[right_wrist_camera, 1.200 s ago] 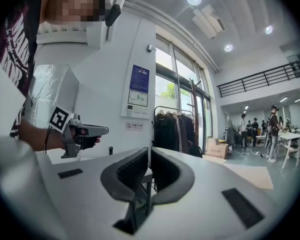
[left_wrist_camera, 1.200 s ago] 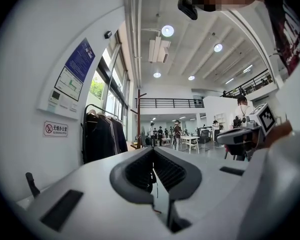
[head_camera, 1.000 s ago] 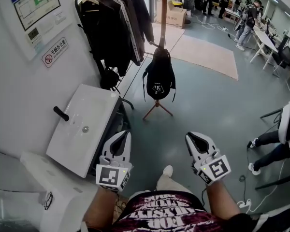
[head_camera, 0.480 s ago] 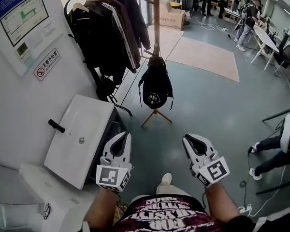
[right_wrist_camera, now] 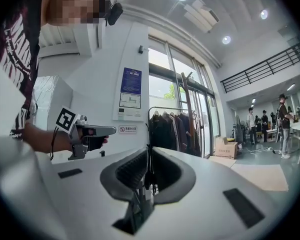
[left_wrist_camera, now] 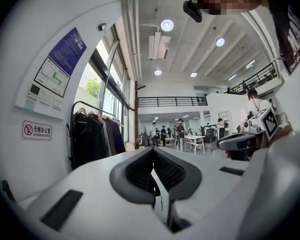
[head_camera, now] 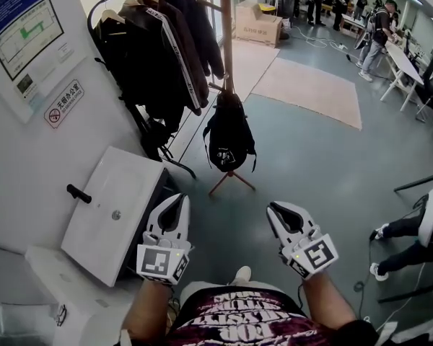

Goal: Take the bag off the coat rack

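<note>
Ahead on the grey floor [head_camera: 325, 164], a black fabric backpack [head_camera: 229, 139] hangs from the tall brown wooden coat rack [head_camera: 224, 34], its bottom just above the rack's splayed feet. It is well apart from both grippers, and neither touches it. Low in the head view, the left gripper [head_camera: 177, 202] points towards the rack with its jaws pressed together and nothing between them; the left gripper view shows the ribbed pads [left_wrist_camera: 167, 171] meeting at the tips. Beside it, the right gripper [head_camera: 276, 211] holds its jaws a narrow slit apart, also empty. Left of the backpack, dark coats [head_camera: 159, 49] hang on a black metal clothes rail, and a white rectangular washbasin [head_camera: 112, 207] juts from the white wall near the left gripper.
</note>
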